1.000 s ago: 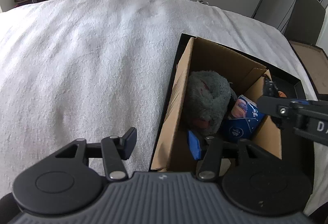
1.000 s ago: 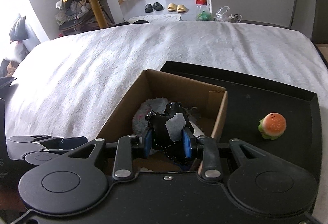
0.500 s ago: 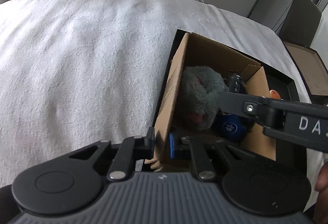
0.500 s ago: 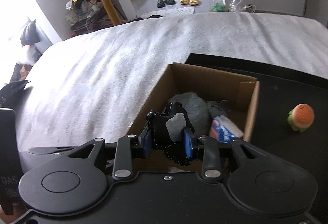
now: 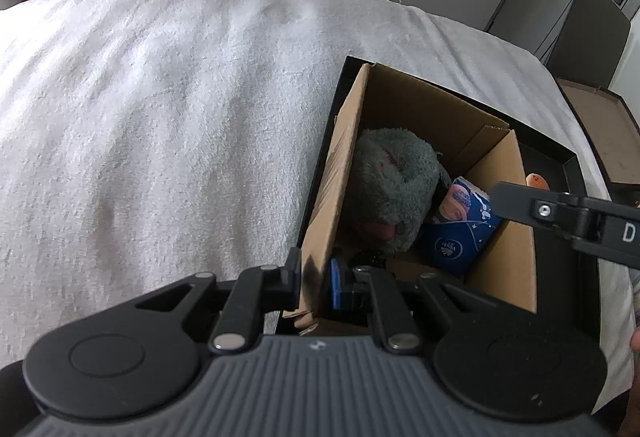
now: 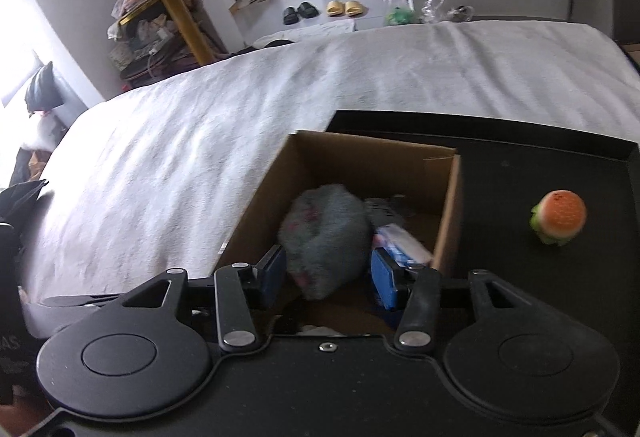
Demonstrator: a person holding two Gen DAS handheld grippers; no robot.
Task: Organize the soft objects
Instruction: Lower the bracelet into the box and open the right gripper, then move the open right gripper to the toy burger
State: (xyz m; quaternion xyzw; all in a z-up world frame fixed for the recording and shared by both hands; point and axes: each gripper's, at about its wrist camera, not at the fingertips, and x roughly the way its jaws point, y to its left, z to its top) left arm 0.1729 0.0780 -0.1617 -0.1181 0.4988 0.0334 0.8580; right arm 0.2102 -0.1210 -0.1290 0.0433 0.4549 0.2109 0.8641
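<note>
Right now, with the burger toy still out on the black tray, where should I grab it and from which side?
Take the burger toy across its round orange bun, coming straight down from above. It stands upright and alone on the black tray, clear of the cardboard box, so the right gripper, fingers apart, likely has room on both sides.

Burger toy [image 5: 537, 181]: mostly hidden behind cardboard box [image 5: 496, 173] wall, left wrist view. Tissue pack [image 6: 400, 243]: blurred (print unreadable), near end behind right gripper's finger [image 6: 383, 279].
</note>
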